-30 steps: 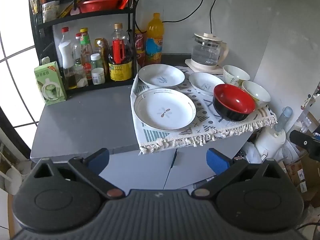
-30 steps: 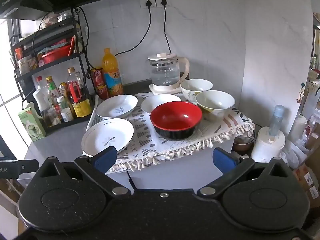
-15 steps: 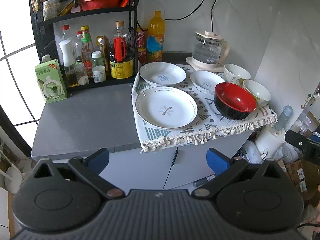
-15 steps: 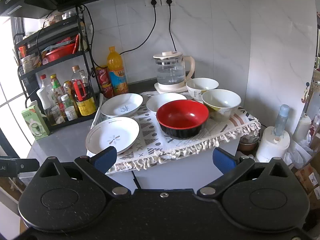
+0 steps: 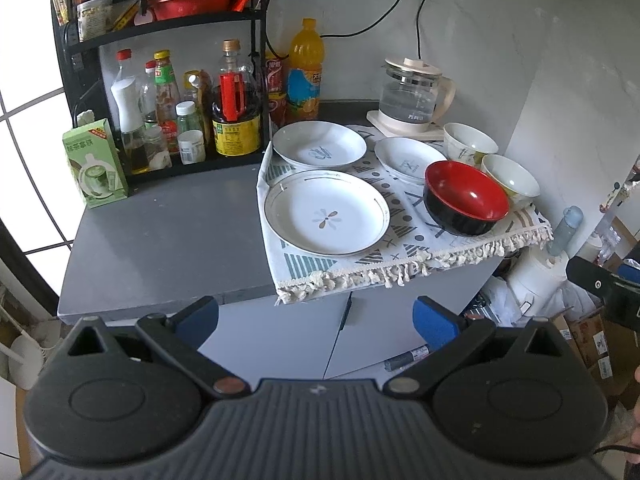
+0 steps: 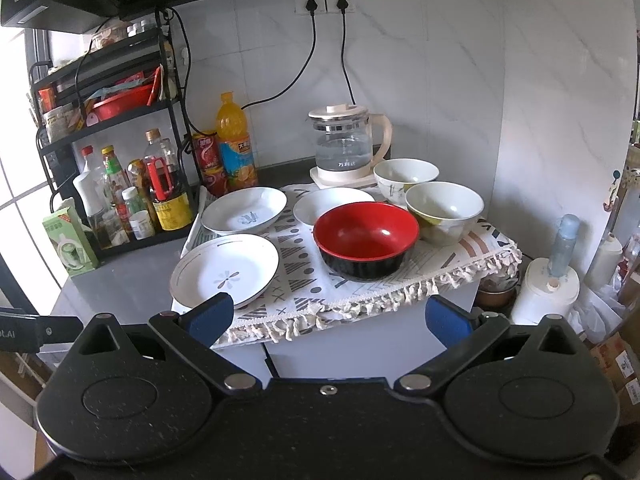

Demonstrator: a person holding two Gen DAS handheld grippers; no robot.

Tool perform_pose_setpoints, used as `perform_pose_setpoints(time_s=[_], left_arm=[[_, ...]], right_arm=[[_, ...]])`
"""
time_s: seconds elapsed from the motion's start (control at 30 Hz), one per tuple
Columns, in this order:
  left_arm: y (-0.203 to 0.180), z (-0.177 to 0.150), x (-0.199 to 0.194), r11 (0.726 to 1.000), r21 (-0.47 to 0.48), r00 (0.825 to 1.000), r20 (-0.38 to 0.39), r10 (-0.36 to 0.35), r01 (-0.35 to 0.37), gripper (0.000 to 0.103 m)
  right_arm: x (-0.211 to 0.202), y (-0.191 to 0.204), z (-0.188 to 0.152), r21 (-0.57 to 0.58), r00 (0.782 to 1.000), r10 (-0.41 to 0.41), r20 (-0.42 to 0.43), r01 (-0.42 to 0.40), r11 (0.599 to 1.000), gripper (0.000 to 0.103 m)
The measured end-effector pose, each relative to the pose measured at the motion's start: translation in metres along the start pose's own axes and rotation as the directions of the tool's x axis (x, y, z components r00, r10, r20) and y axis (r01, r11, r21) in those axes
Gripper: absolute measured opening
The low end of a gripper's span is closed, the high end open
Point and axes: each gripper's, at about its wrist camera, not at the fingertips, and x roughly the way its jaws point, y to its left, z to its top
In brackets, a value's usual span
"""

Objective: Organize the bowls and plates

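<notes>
Three white plates lie on a patterned cloth: a large one at the front left, one behind it, a smaller one to the right. A red and black bowl stands at the front right, with two pale bowls behind it. The same dishes show in the right wrist view, with the red bowl in the middle. My left gripper and right gripper are both open and empty, in front of the counter and apart from the dishes.
A black rack of bottles and a green carton stand at the back left of the grey counter. A glass kettle and an orange bottle stand at the back. A paper roll and boxes are low on the right.
Both grippers have moved a little closer to the counter; the dishes look slightly larger. Nothing on the counter has moved.
</notes>
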Motion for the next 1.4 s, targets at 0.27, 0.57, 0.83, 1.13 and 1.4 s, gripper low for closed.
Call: perform_pose_setpoints(time_s=[0.27, 0.57, 0.83, 1.13, 1.4], left_arm=[[-0.0031, 0.0016, -0.0002, 1.000, -0.003, 1.000, 0.000, -0.003, 0.003, 0.102], [-0.0064, 0.0024, 0.0031, 1.000, -0.011, 1.000, -0.010, -0.005, 0.005, 0.102], [-0.0069, 0.0016, 0.0038, 1.000, -0.012, 1.000, -0.007, -0.005, 0.005, 0.102], [-0.0065, 0.0023, 0.0045, 1.000, -0.014, 1.000, -0.013, -0.003, 0.003, 0.102], [-0.0071, 0.0010, 0.0060, 1.000, -0.022, 1.000, -0.019, -0.002, 0.001, 0.102]], right_arm=[[-0.0015, -0.0014, 0.0009, 0.003, 1.000, -0.010, 0.001, 0.010, 1.000, 0.103], [-0.0025, -0.0040, 0.0007, -0.004, 1.000, -0.021, 0.005, 0.021, 1.000, 0.103], [-0.0031, -0.0075, 0.0024, -0.004, 1.000, -0.018, 0.002, 0.018, 1.000, 0.103], [-0.0009, -0.0065, 0.0050, -0.008, 1.000, -0.012, -0.011, 0.012, 1.000, 0.103], [0.0010, -0.0071, 0.0056, -0.012, 1.000, -0.001, -0.012, 0.001, 1.000, 0.103]])
